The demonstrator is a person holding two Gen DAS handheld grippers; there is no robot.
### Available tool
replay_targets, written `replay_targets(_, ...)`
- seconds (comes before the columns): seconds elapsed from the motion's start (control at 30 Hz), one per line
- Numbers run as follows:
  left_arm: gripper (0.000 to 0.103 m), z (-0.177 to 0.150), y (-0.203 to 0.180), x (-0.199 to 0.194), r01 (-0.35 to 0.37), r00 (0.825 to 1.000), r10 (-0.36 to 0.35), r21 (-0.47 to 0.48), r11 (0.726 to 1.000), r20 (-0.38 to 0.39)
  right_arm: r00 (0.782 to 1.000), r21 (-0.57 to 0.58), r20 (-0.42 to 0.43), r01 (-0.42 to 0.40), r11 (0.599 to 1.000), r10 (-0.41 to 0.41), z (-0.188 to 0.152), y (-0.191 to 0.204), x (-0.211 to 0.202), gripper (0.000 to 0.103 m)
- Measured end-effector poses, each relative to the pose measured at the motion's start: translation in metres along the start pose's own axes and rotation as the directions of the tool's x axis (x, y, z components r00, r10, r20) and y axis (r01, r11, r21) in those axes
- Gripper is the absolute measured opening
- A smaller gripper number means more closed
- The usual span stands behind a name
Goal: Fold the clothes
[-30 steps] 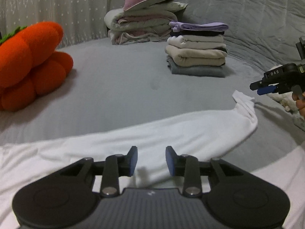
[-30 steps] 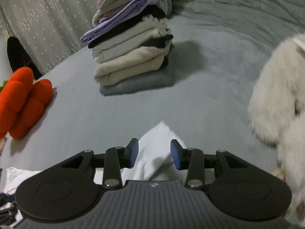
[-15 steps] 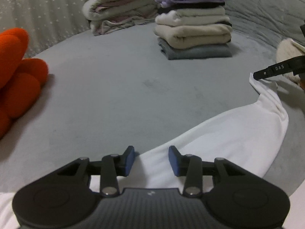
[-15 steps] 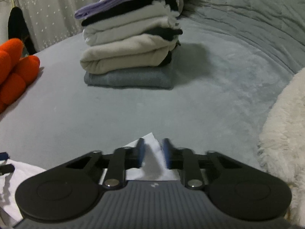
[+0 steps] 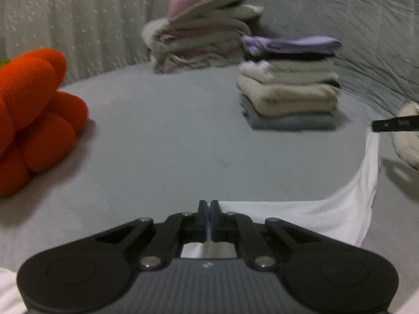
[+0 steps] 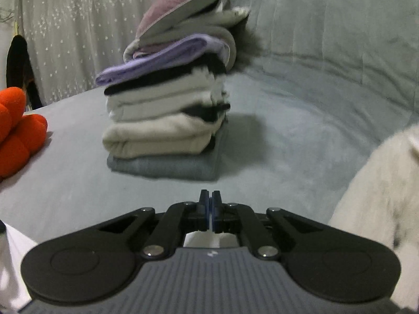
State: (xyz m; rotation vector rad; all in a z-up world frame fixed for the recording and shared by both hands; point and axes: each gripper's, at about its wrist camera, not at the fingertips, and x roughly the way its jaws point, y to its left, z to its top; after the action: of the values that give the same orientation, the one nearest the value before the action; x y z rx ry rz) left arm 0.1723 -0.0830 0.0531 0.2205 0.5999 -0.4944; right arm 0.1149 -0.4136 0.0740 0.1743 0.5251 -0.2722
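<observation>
Grey bed (image 5: 162, 136), dotted curtain (image 5: 86, 21) behind

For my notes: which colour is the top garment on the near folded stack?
Pale purple top garment, right wrist view.

The orange plush (image 5: 34, 120) runs off the left edge; the right claw (image 5: 377, 126) shows only its blurred tip.

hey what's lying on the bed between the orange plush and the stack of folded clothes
Nothing. In the left wrist view, only bare grey bedsheet stretches between the orange plush and the stack of folded clothes.
</observation>
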Motion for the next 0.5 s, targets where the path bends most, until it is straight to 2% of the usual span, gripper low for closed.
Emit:
replay_targets(0.23,0.002,0.017,0.01,0.024,-0.104,0.994,0.106,-0.057,0.993,0.029,0.999,-0.034,0.034,0.019,0.999,-0.018,0.018,0.004,0.021,0.001)
replay_targets(0.5,0.002,0.023,0.007,0.064,-0.208,0.978,0.208,-0.04,0.977,-0.009,0.998,-0.05,-0.06,0.006,0.999,-0.009,0.029,0.009,0.074,0.001)
